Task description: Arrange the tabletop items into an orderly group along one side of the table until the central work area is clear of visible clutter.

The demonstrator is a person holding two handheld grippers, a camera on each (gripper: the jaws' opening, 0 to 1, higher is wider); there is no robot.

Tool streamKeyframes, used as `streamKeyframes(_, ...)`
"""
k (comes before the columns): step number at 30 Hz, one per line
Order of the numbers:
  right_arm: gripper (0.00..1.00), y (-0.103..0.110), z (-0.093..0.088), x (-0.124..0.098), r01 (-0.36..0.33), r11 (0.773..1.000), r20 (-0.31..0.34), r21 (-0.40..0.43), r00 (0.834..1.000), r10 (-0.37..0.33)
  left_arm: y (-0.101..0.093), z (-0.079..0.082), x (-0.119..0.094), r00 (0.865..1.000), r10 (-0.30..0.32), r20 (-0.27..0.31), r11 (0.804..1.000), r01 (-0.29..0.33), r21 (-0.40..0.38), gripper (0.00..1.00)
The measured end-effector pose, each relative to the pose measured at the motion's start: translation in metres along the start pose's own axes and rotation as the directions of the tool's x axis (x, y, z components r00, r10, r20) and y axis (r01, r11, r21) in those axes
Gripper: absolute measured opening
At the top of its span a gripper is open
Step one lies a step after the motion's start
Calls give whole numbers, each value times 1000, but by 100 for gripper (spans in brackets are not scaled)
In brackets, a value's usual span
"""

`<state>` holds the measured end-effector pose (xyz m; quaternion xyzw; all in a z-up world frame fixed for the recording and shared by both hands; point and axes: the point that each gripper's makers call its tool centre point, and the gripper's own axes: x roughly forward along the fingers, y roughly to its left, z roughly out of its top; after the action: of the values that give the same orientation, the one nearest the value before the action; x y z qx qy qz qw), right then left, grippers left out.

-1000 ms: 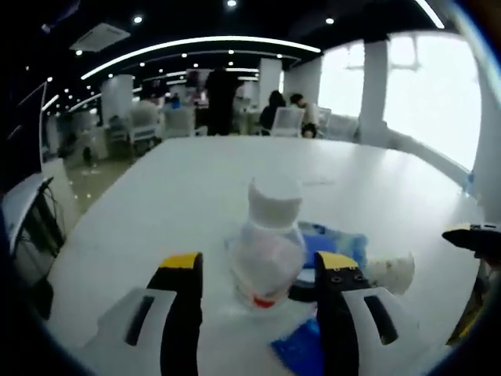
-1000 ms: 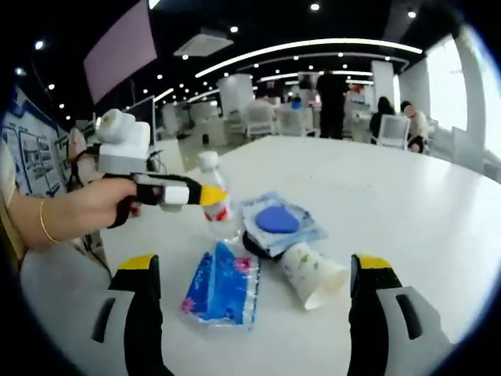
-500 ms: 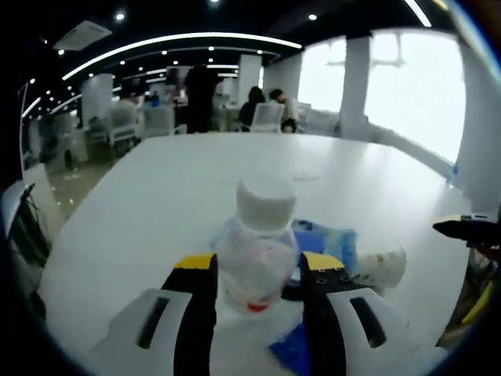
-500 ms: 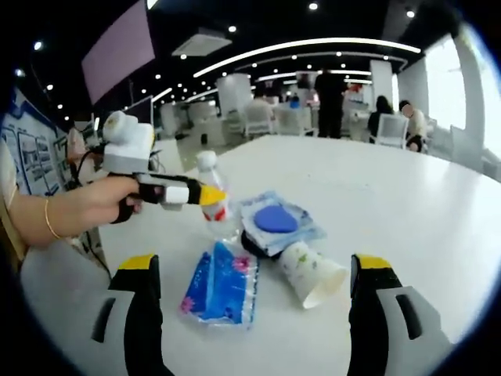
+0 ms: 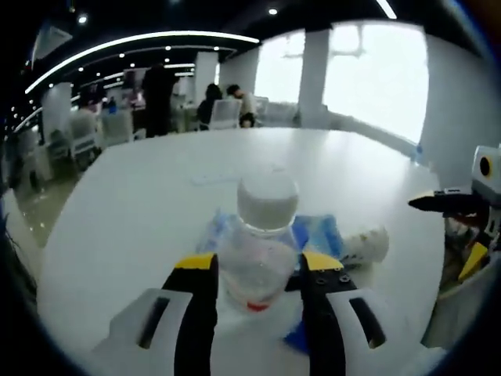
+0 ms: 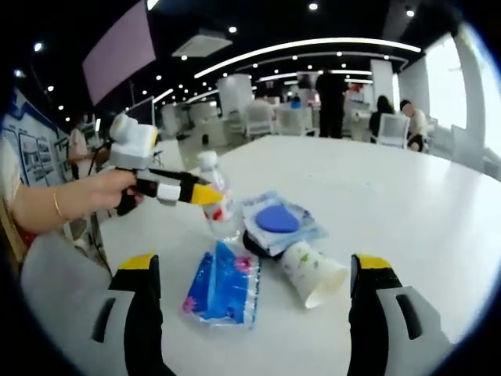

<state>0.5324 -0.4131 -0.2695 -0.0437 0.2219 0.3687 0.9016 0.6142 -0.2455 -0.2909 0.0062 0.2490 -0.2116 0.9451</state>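
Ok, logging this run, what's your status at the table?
Left claw shut on water bottle, upright. Right claw open, hovering above tissue pack and tipped paper cup. Blue-lidded packet crowds the bottle's side.

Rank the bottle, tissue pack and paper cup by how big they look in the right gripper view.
1. Tissue pack, largest.
2. Paper cup and bottle look alike; the cup lies nearer, so I won't rank them.

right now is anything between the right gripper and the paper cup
Nothing visible. The right gripper is open, and the cup lies on its side on the table ahead of the jaws, with bare tabletop between. The tissue pack lies beside the cup, not in front of it.
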Motion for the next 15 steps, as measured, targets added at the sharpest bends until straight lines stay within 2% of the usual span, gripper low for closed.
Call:
streamKeyframes(7, 100, -2, -3, 2, 3, 1000, -13, -10, 1000, -3, 1, 1, 1, 996, -85, 0, 995, 85, 50, 39)
streamKeyframes(12, 100, -4, -2, 2, 9, 1000, -13, -9, 1000, -9, 0, 1, 2, 984, -177, 1, 980, 176, 95, 39)
streamKeyframes(15, 100, -3, -3, 2, 9, 1000, -19, -12, 1000, -9, 1, 1, 1, 979, -203, -2, 974, 202, 106, 39)
